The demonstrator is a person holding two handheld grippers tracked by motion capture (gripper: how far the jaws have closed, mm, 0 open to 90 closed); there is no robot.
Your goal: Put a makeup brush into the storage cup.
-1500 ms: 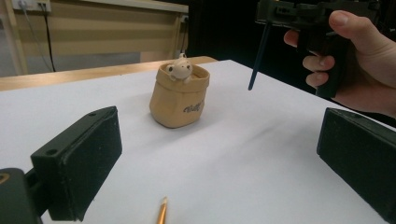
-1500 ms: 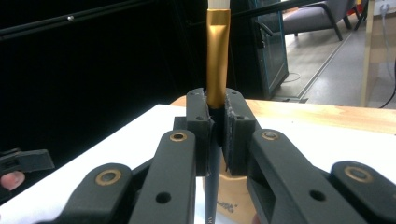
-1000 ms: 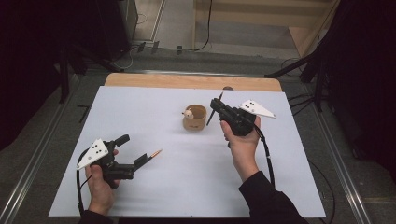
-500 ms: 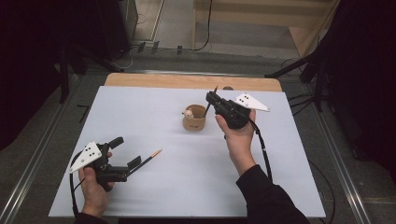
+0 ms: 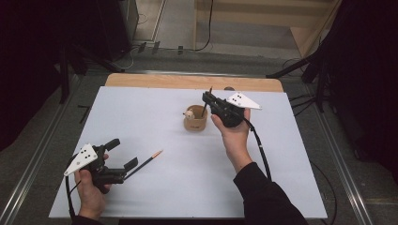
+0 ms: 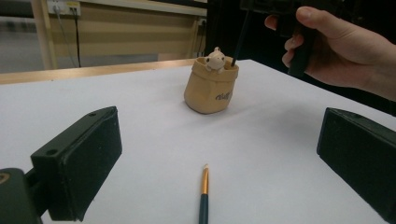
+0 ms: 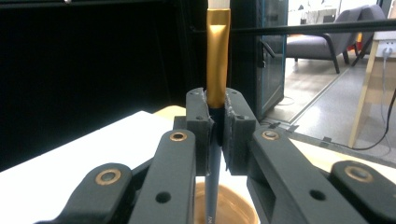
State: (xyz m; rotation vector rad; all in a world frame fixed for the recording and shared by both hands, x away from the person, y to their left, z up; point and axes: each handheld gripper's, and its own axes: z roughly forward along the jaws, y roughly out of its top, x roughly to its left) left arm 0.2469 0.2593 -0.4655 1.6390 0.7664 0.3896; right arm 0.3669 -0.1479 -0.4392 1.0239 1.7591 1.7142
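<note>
Table's got a white top [image 5: 141, 122] with a strip of light wood [image 5: 187, 82] along the far edge. Grey floor [image 5: 173, 28] all around, metal rails [image 5: 28, 173] running down both sides, and black cables [image 5: 206, 28] snaking behind. Left and right it's dark, black curtains [image 5: 371, 70] or similar. Further back there's a wooden bench thing [image 5: 263, 9]. The right gripper view catches a brighter area with a grey armchair [image 7: 327, 44] and a glass door [image 7: 273, 56].
</note>
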